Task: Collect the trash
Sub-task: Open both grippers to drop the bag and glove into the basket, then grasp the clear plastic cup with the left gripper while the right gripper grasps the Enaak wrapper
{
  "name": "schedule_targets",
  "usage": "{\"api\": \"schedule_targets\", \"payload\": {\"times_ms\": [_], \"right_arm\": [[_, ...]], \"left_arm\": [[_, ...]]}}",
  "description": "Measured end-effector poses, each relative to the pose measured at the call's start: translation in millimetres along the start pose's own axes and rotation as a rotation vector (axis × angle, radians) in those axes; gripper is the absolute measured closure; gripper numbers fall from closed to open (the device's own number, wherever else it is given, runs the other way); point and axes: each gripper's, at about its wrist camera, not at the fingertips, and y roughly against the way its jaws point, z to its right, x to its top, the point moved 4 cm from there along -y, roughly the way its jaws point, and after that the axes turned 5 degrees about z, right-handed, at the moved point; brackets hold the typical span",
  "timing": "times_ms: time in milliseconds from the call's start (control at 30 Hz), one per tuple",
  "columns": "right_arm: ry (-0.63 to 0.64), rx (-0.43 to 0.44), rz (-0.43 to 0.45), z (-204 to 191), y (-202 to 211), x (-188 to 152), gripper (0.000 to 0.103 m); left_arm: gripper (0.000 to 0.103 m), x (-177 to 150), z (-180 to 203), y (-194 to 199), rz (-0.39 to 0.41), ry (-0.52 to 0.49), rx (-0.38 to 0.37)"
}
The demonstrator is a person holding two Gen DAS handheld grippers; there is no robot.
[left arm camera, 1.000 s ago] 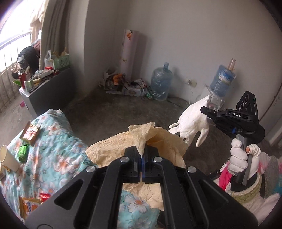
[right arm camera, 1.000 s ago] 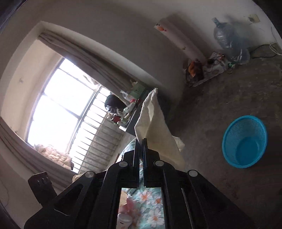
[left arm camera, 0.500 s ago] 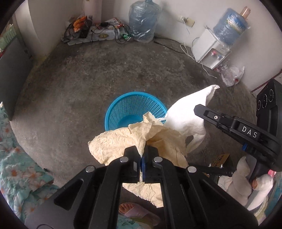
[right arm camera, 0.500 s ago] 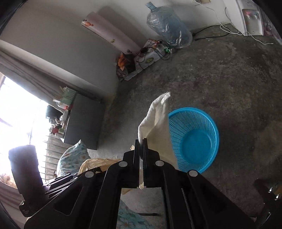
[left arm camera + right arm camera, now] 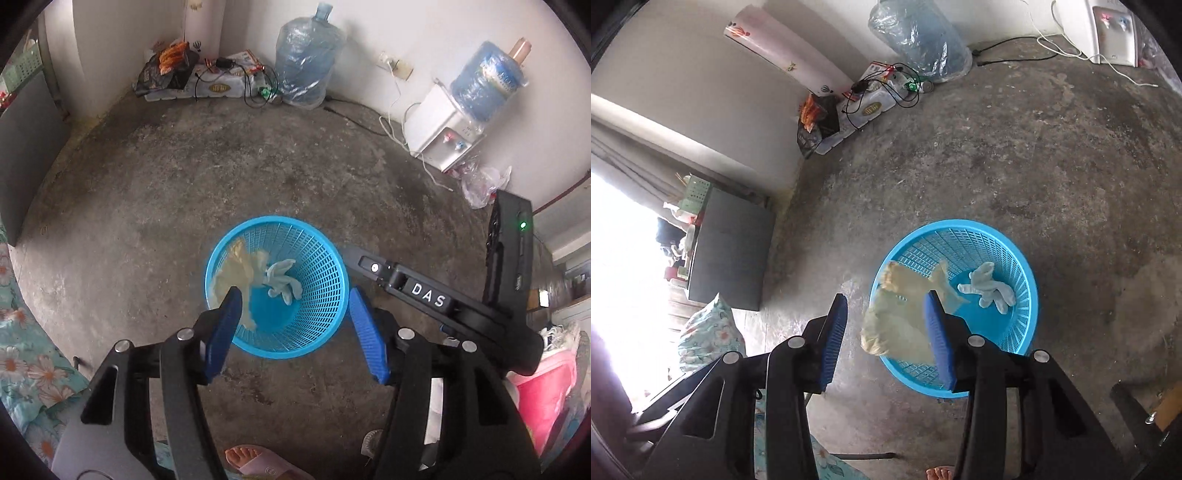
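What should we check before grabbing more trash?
1. Glove inside the basket: ok.
2. Yellow paper fully inside: cannot tell; it leans against the rim, maybe draped over it.
3. Left gripper empty: ok, jaws opening, nothing between them.
4. Right gripper empty: ok, jaws opening, no grip on the paper.
5. Basket upright on the floor: ok.
6. Foot clear of the basket: ok.

Both wrist views look steeply down from above; share blue basket (image 5: 314,236) (image 5: 964,227) on concrete floor (image 5: 147,206) (image 5: 1052,166).
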Motion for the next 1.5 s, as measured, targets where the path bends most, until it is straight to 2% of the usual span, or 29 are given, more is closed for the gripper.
{"api": "schedule_targets", "payload": {"times_ms": [100,267,367,433,500,633,733,800,967,1100,1267,1367,1500], "right_arm": [[0.051,0.036,0.045,-14.5,32.7,-9.8,0.059],[0.239,0.057,0.150,-60.0,99.7,-30.6,0.047],[0.374,0.072,0.220,-94.2,138.9,-50.3,0.033],[0.465,0.082,0.269,-118.0,163.6,-65.9,0.018],[0.551,0.108,0.313,-140.0,186.1,-86.2,0.008],[0.699,0.152,0.336,-178.7,217.6,-127.5,0.006],[0.775,0.168,0.333,-201.6,232.0,-154.5,0.006],[0.800,0.210,0.332,-217.5,243.3,-169.4,0.006],[0.813,0.371,0.231,-258.8,258.0,-209.8,0.006],[0.829,0.487,0.127,-292.7,256.3,-241.7,0.006],[0.887,0.597,-0.031,-345.0,242.2,-292.0,0.011],[0.936,0.662,-0.169,-379.7,224.5,-319.0,0.014],[1.023,0.727,-0.392,-428.2,195.6,-360.6,0.015]], "left_arm": [[0.046,-1.8,1.0,57.4,0.127,-0.012,-0.026],[0.046,-26.8,-4.1,164.6,0.295,-0.042,-0.064],[0.046,-52.8,-13.3,222.0,0.367,-0.023,-0.042],[0.046,-73.3,-22.5,255.2,0.393,0.015,-0.033],[0.045,-98.6,-32.9,286.8,0.420,0.059,-0.004],[0.040,-155.3,-55.9,347.4,0.525,0.141,0.063],[0.036,-200.2,-72.0,385.0,0.597,0.203,0.112],[0.035,-227.6,-85.5,405.7,0.635,0.257,0.135],[0.034,-291.7,-138.1,457.5,0.703,0.409,0.202],[0.034,-338.8,-197.3,502.1,0.746,0.533,0.329],[0.034,-382.9,-276.4,541.1,0.710,0.694,0.445],[0.034,-400.6,-322.9,545.0,0.660,0.778,0.424],[0.039,-414.6,-378.1,528.6,0.571,0.850,0.369]]}}
